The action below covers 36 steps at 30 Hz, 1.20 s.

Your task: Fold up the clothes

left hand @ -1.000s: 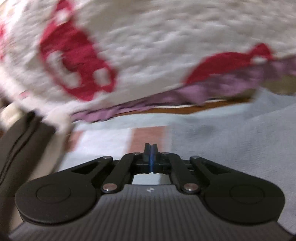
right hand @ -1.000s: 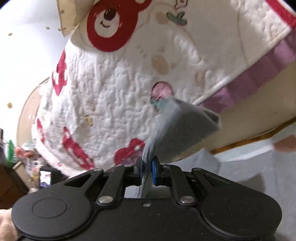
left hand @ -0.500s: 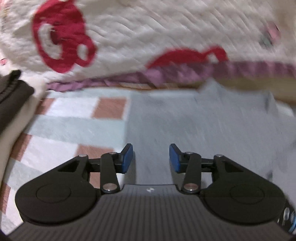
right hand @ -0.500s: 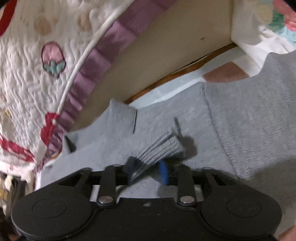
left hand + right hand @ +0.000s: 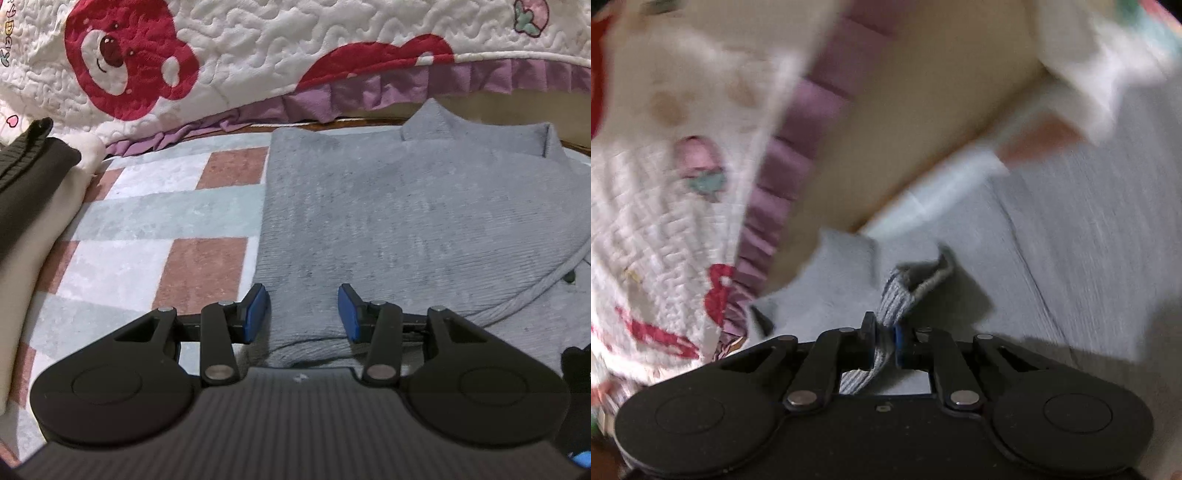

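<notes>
A grey knit sweater (image 5: 406,206) lies flat on a checked rug (image 5: 159,221), one part folded over itself. My left gripper (image 5: 302,308) is open just above the sweater's near folded edge, its blue pads either side of the cloth without pinching it. In the blurred right wrist view, the right gripper (image 5: 882,341) is shut on the ribbed cuff (image 5: 905,288) of the grey sweater (image 5: 1089,240), lifting it slightly off the body of the garment.
A white quilt with red bears and a purple ruffle (image 5: 258,55) hangs along the far side, also in the right wrist view as the quilt (image 5: 665,184). A folded stack of dark and cream clothes (image 5: 26,192) sits at the left.
The left gripper went from shut to open and came down to the sweater's near edge. The right gripper carried the grey cuff down from the air onto the sweater and still holds it.
</notes>
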Available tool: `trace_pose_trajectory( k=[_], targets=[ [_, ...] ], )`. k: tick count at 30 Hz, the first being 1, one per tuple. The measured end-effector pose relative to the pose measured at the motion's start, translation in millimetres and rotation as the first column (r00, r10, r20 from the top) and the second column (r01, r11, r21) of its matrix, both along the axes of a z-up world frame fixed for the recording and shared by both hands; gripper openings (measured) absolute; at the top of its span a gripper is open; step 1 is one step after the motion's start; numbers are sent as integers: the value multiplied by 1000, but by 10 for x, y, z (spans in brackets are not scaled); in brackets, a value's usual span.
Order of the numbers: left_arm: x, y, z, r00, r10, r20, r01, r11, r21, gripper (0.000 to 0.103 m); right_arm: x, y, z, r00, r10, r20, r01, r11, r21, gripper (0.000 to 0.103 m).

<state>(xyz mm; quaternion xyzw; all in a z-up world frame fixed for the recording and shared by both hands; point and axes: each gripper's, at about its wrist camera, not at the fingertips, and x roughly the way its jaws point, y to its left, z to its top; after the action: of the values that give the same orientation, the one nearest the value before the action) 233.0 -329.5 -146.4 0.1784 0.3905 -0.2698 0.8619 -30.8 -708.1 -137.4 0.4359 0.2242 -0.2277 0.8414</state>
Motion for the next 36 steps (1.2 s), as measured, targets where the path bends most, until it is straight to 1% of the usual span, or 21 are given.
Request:
trace_pose_trajectory(
  k=[2,3,5,7,10,12,13,14,16,18,19,21,22,24,25,26,27,28,30,32,36],
  targets=[
    [38,57,-9,999,33,-26,-33,999,-26,46,63,74,109,998,26,-64,-33,992,-120,11],
    [56,86,-14,998,49,-40,-50,998,-38,47,87,83,90,995,29,-95,-41,990,-133,11],
    [94,144,-23,994,81,-67,-85,994,-62,48,118,39,-17,990,22,-143,-37,994,-103,11],
    [78,172,-37,994,90,-68,-95,993,-73,48,115,16,-90,985,16,-174,-33,995,-96,10],
    [58,157,-38,995,86,-52,-90,994,-63,48,112,19,-42,975,7,-221,-45,985,-166,10],
    [59,155,-37,995,94,-44,-96,994,-58,51,77,7,10,963,-59,-264,-8,969,-248,15],
    [51,144,-40,995,94,-27,-95,994,-48,55,52,-9,36,952,-116,-283,28,954,-298,16],
    [43,134,-42,995,95,-10,-95,995,-38,59,8,-55,64,943,-170,-284,73,943,-324,21],
    [15,97,-24,995,102,20,-102,995,-21,59,-117,-182,132,942,-229,-245,151,942,-299,23],
    [-50,9,62,991,129,35,-128,992,-15,54,-317,-251,237,963,-219,-156,181,958,-223,23],
    [-119,-50,145,990,132,48,-130,991,-42,52,-437,-269,278,974,-193,-119,169,968,-184,23],
    [-341,-214,388,990,112,86,-98,983,-156,52,-760,-320,340,985,-168,-50,162,981,-106,24],
    [-465,-342,462,993,84,82,-67,978,-196,52,-941,-370,355,987,-160,-31,157,984,-83,25],
    [-712,-648,521,999,11,38,-2,969,-247,52,-1305,-469,385,989,-146,8,146,989,-37,30],
    [-836,-801,550,1000,-26,17,30,962,-273,52,-1486,-519,400,990,-139,28,140,990,-14,34],
    [-965,-962,522,997,-72,-21,62,953,-296,52,-1668,-569,415,990,-133,48,133,991,8,45],
    [-1100,-1132,433,989,-126,-75,96,943,-319,52,-1850,-619,430,990,-127,68,125,992,31,64],
    [-1240,-1283,351,979,-168,-111,123,935,-332,51,-2046,-683,446,986,-146,75,144,989,38,70],
    [-1531,-1543,202,962,-226,-151,164,926,-341,46,-2368,-803,462,979,-198,47,198,980,12,71],
    [-1790,-1782,69,942,-280,-184,204,915,-348,39,-2618,-940,413,970,-242,19,241,970,12,71],
    [-2022,-1970,-19,927,-326,-186,263,918,-298,38,-2995,-1229,199,924,-382,-22,383,923,40,71]
  ],
)
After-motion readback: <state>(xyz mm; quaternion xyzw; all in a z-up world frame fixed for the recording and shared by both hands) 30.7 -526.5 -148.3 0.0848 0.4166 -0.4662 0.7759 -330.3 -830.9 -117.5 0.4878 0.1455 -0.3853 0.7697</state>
